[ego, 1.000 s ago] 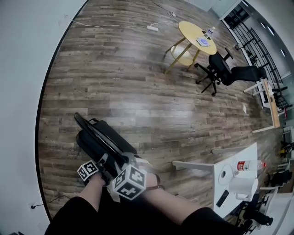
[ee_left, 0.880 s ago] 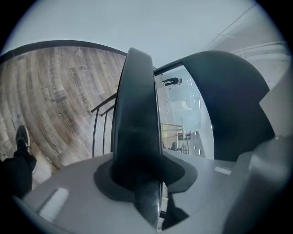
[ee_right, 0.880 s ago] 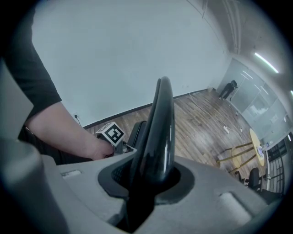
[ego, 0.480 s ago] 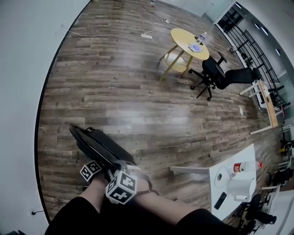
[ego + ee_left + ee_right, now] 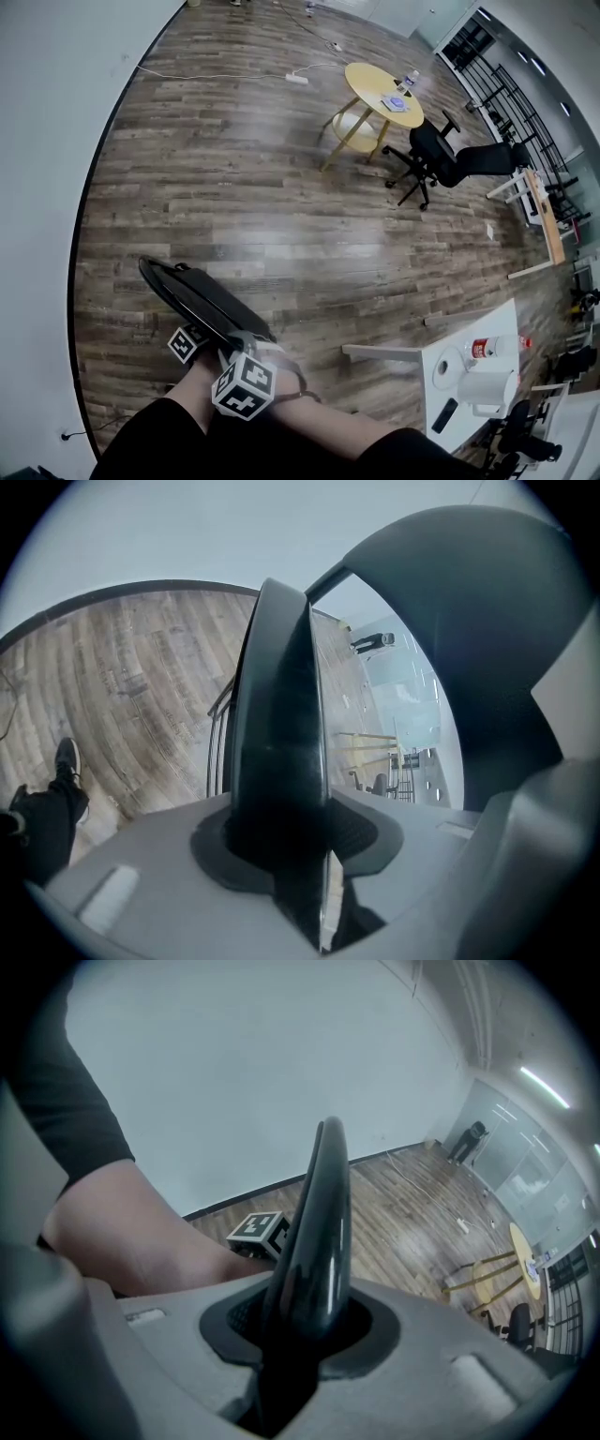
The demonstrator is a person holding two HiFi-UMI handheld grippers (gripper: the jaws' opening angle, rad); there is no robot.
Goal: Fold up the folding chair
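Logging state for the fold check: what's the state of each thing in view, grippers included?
folding chair: folded flat, held at its edge by both grippers.
left gripper: shut on the folding chair.
right gripper: shut on the folding chair.
office chair: standing on its wheels, backrest apparently reclined.
round table: upright, small items on top.
bottle: lying on its side on the white table.

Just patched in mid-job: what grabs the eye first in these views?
The black folding chair dominates, low at the left of the head view near the wall. The left gripper and the right gripper are each clamped on its dark edge. Farther off, a yellow round table with a black office chair beside it stands out on the wood floor.
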